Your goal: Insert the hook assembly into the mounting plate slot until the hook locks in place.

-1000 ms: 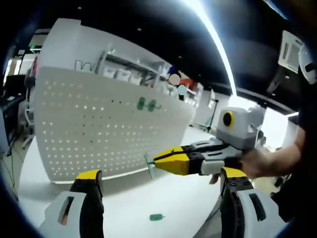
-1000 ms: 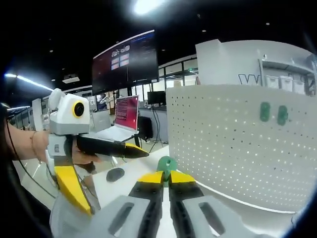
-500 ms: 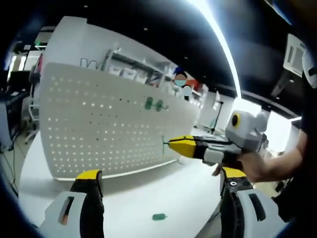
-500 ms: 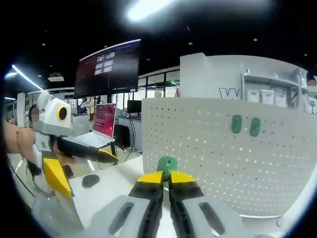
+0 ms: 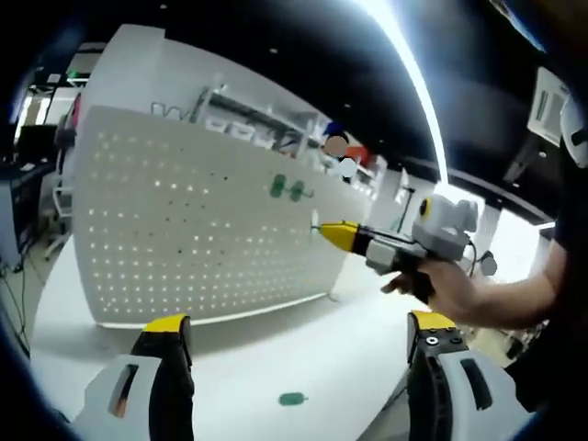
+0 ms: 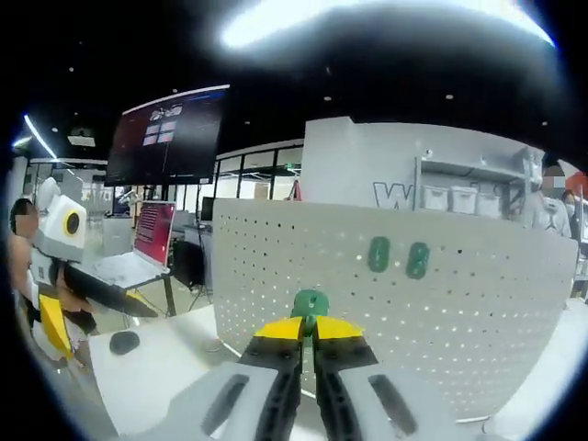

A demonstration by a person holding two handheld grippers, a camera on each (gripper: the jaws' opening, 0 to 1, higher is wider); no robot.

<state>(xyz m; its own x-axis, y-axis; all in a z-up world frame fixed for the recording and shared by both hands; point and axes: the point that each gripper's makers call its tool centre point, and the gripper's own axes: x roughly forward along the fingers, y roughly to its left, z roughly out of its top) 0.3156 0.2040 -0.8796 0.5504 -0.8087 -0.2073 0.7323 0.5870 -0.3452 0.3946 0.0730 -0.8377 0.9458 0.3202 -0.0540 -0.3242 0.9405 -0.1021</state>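
Observation:
A white pegboard mounting plate point(image 5: 193, 230) stands upright on the table, with two green hooks point(image 5: 287, 189) plugged in near its top. My right gripper point(image 5: 323, 230) reaches in from the right, its yellow tips close to the board face just below those two hooks. In the right gripper view, my right gripper point(image 6: 309, 323) is shut on a green hook assembly point(image 6: 310, 302), in front of the plate point(image 6: 441, 312) and below-left of the mounted hooks point(image 6: 398, 257). My left gripper point(image 5: 298, 323) stands open over the table with nothing between its jaws. A loose green hook point(image 5: 291, 399) lies on the table.
A white table point(image 5: 349, 358) carries the plate. A person's hand point(image 5: 464, 296) holds the right gripper. In the right gripper view, a large wall screen point(image 6: 165, 138), a laptop point(image 6: 153, 246) and a mouse point(image 6: 124, 342) are at the left, near the left gripper's yellow finger point(image 6: 50, 323).
The right gripper has carried the green hook up and away from the left camera, towards the plate's face below the two mounted hooks. The left gripper stays open and low.

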